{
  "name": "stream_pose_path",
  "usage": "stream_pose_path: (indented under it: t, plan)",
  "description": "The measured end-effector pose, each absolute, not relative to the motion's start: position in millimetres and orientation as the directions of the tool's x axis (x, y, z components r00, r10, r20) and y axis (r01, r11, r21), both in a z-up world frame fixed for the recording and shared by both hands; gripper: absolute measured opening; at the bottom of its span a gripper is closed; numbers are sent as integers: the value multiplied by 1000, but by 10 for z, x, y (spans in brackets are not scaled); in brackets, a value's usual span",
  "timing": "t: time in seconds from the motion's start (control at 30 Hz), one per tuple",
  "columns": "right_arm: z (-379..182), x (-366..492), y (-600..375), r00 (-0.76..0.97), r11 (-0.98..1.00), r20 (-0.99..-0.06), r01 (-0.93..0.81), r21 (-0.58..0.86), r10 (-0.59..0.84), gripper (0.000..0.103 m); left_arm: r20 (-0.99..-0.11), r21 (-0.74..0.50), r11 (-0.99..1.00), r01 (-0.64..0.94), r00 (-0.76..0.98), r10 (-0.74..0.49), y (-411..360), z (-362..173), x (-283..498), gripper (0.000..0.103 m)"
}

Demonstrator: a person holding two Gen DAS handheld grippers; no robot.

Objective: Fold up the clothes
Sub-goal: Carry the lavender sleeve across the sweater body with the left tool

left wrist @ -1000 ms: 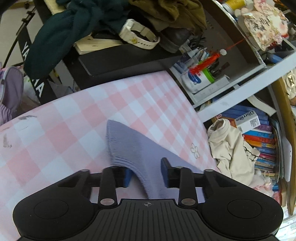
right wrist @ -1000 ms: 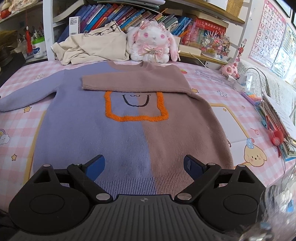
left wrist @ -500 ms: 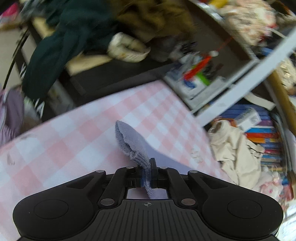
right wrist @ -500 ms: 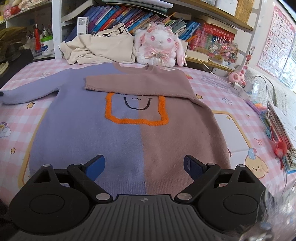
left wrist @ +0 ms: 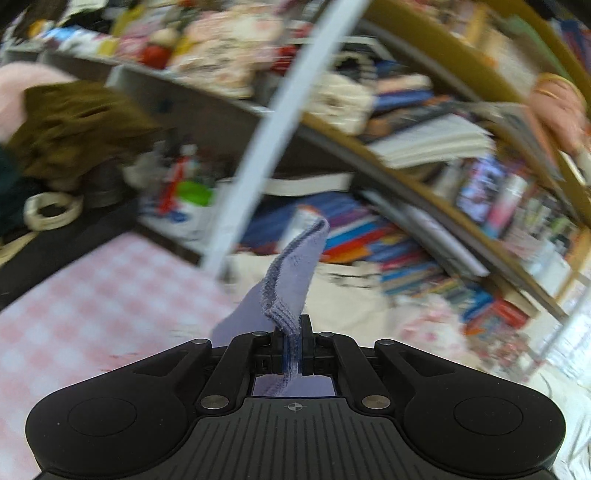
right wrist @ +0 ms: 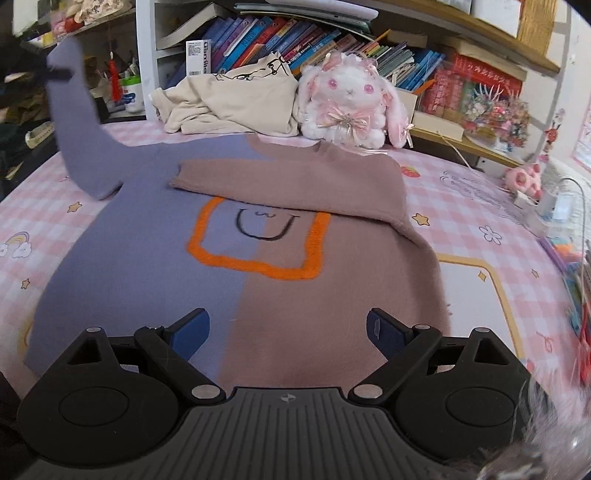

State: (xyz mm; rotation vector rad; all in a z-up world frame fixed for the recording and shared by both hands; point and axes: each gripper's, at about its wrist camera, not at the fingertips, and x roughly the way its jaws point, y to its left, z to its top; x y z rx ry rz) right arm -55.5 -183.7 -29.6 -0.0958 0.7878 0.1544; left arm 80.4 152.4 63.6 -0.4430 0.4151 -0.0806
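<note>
A sweater [right wrist: 258, 295], purple on its left half and brown on its right, lies flat on the pink checked bed cover, with an orange square and a smile on its chest. Its brown sleeve [right wrist: 288, 184] is folded across the chest. My left gripper [left wrist: 291, 347] is shut on the ribbed cuff of the purple sleeve [left wrist: 291, 284]. In the right wrist view that sleeve [right wrist: 79, 122] rises off the bed at the far left. My right gripper [right wrist: 288, 328] hovers open above the sweater's hem, nothing between its fingers.
A cream garment [right wrist: 229, 99] and a white plush rabbit [right wrist: 351, 103] sit at the bed's far edge below a bookshelf [right wrist: 295, 33]. A small pink toy [right wrist: 524, 179] and cables lie at the right. Dark clothes pile on a black surface [left wrist: 55, 229] at the left.
My left gripper closed on the purple cuff and lifted it off the bed, swinging toward the bookshelf. My right gripper stayed open and moved a little over the sweater.
</note>
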Motion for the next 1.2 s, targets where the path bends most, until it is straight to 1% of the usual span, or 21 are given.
stream_pose_path:
  t: [0.17, 0.4, 0.47, 0.6, 0.83, 1.2]
  plan:
    - [-305, -515, -2196, 672, 968, -719, -252, 0, 175, 92, -366, -411, 911, 36, 909, -200, 879, 783, 870, 3]
    - [-331, -458, -2555, 619, 938, -735, -341, 67, 277, 92, -410, -383, 923, 37, 889, -206, 209, 781, 1162, 3]
    - [-331, -443, -2633, 608, 933, -737, -350, 87, 297, 92, -420, -367, 929, 49, 882, -212, 24, 750, 1196, 3]
    - [-342, -454, -2751, 605, 926, -736, -368, 81, 305, 92, -453, -330, 942, 67, 864, -220, -296, 612, 1224, 3]
    - [-368, -425, -2957, 601, 927, -740, -367, 82, 303, 92, -516, -320, 947, 36, 832, -206, -572, 311, 1369, 3]
    - [-391, -335, -3092, 600, 927, -744, -369, 70, 295, 92, -540, -326, 945, 35, 813, -217, -789, 150, 1495, 3]
